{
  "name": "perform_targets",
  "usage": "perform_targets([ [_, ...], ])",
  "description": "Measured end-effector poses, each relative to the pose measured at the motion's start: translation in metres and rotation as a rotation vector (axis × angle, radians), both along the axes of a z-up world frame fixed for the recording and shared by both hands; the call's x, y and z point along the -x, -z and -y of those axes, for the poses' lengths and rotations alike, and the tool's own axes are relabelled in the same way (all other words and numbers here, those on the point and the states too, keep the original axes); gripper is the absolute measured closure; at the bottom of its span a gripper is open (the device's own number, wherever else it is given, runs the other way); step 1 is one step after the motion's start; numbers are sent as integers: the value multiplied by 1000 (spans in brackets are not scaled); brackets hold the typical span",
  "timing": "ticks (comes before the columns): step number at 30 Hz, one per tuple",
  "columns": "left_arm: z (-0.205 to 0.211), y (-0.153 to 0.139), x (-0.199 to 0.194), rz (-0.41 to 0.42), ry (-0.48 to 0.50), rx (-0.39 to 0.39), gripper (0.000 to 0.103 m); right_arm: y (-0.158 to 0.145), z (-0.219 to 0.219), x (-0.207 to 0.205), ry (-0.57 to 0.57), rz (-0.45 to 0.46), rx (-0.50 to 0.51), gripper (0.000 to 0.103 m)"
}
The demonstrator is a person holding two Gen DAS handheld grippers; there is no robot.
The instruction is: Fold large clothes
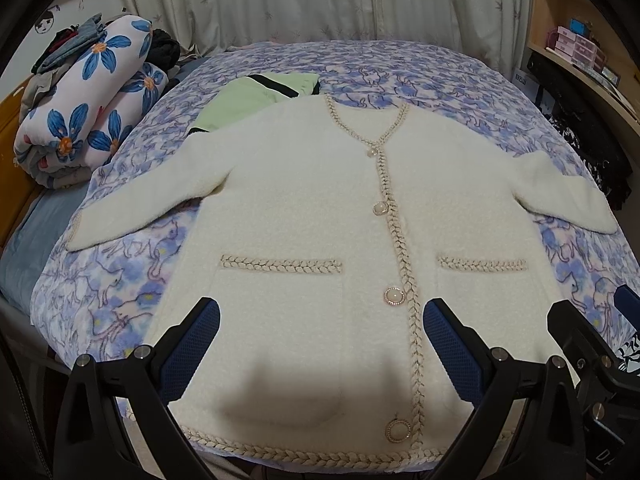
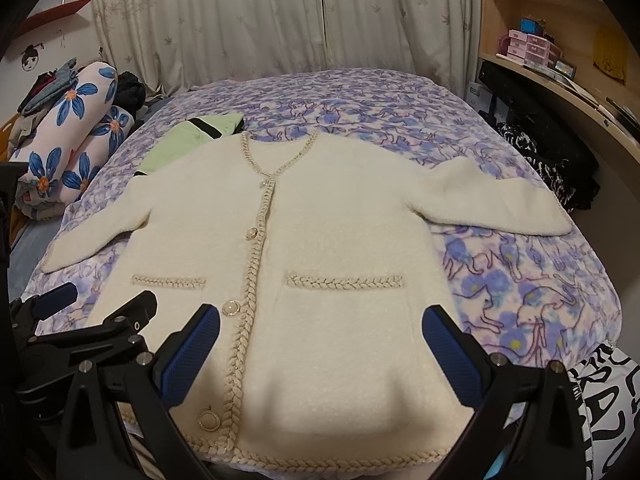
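Note:
A cream fleece cardigan (image 1: 320, 208) with braided trim, pearl buttons and two pockets lies flat, front up, on the bed, sleeves spread to both sides. It also shows in the right wrist view (image 2: 320, 232). My left gripper (image 1: 320, 316) is open and empty, hovering above the cardigan's lower left half near the hem. My right gripper (image 2: 320, 320) is open and empty above the lower right half, over the right pocket. The left gripper also shows at the left edge of the right wrist view (image 2: 96, 300).
The bed has a purple floral blanket (image 1: 400, 72). A folded green garment (image 1: 256, 96) lies behind the cardigan's left shoulder. A rolled flowered quilt (image 1: 88, 116) with clothes on top sits at far left. Wooden shelves (image 2: 560, 60) and dark clothes (image 2: 552, 160) stand right.

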State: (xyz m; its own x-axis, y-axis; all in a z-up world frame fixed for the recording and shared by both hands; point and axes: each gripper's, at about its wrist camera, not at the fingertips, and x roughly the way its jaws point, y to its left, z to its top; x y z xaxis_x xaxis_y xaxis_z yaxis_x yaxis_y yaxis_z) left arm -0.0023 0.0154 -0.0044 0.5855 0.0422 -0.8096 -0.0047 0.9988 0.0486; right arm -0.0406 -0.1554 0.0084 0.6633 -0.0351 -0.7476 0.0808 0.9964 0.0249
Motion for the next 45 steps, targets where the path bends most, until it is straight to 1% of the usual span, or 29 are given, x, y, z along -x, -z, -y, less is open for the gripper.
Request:
perform_targets([
  [8,1,-2,-5,0,13,9,2,-2,1,-3,-2,-1,13,2],
  [14,3,-10,-10,24,25,6,2,-8,3,-11,2,3,17,2],
  [19,3,-17,-23,22,31,34,2,-13,7,-17,-2,0,7,2],
  [21,5,-23,-29,39,33,26,2,-20,12,-23,-2,1,-1,2],
  [24,9,-34,-39,63,43,13,2,-34,17,-32,2,2,14,2],
  [28,17,-48,-53,85,60,17,2,-52,31,-43,1,1,14,2],
  [31,28,-60,-67,125,75,3,2,-66,48,-56,-2,10,-1,2],
  [33,40,-68,-78,156,89,-24,2,-73,64,-65,19,18,-11,2],
  [35,51,-73,-90,177,96,-32,2,-77,82,-73,47,33,-29,2],
  [39,72,-79,-109,193,114,-10,2,-80,125,-90,133,42,-35,2],
  [42,91,-82,-121,207,140,16,2,-77,157,-99,182,42,-46,2],
  [45,112,-80,-134,226,159,23,2,-69,193,-107,234,36,-62,2],
])
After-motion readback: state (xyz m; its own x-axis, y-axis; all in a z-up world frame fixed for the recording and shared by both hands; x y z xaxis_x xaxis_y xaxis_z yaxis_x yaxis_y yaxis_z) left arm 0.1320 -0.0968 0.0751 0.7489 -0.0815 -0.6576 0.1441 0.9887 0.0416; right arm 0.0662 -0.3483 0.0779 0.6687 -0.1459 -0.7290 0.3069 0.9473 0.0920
